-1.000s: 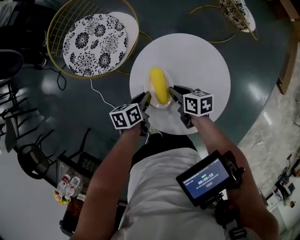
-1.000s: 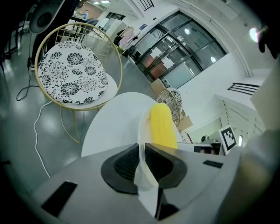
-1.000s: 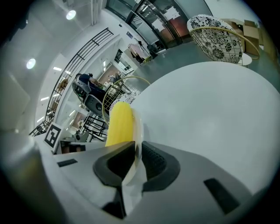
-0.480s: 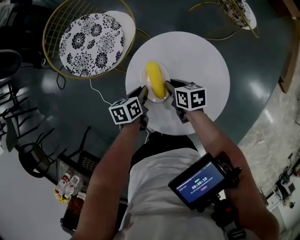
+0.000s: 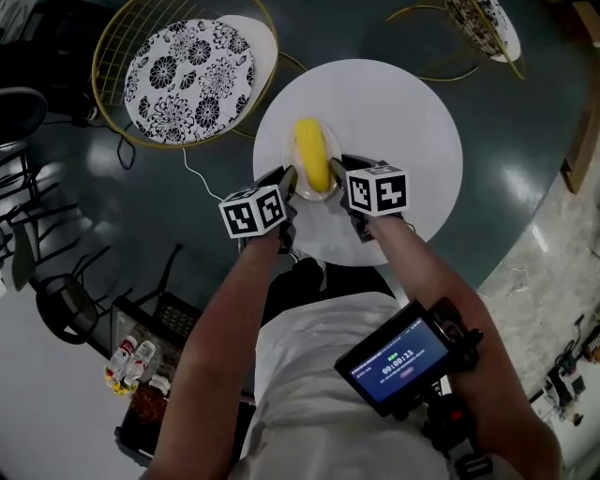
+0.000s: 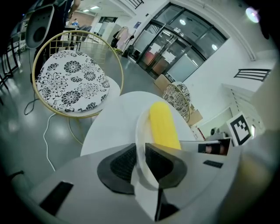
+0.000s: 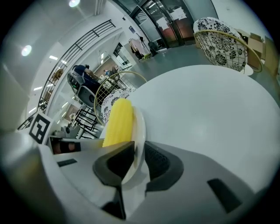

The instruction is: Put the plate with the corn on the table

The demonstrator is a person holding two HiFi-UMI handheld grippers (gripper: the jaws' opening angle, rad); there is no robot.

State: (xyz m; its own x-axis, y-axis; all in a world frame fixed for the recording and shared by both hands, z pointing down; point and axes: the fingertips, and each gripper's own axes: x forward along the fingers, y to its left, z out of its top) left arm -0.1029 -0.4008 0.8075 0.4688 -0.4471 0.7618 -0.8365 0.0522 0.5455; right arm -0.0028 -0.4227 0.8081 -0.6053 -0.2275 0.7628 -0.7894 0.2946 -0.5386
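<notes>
A small pale plate (image 5: 292, 150) carries a yellow corn cob (image 5: 312, 155) over the round white table (image 5: 403, 122). My left gripper (image 5: 288, 183) is shut on the plate's left rim (image 6: 141, 131), and my right gripper (image 5: 338, 177) is shut on its right rim (image 7: 139, 131). In the left gripper view the corn (image 6: 163, 124) lies just beyond the jaws; in the right gripper view the corn (image 7: 118, 121) sits left of them. Whether the plate touches the tabletop cannot be told.
A gold wire chair with a black-and-white floral cushion (image 5: 187, 75) stands left of the table, and a second one (image 5: 478, 23) at the back right. A cable (image 5: 202, 183) trails over the dark floor. A rack with bottles (image 5: 131, 361) is at lower left.
Both grippers with the plate and corn have shifted slightly away from the person over the table. The grip on both rims is unchanged.
</notes>
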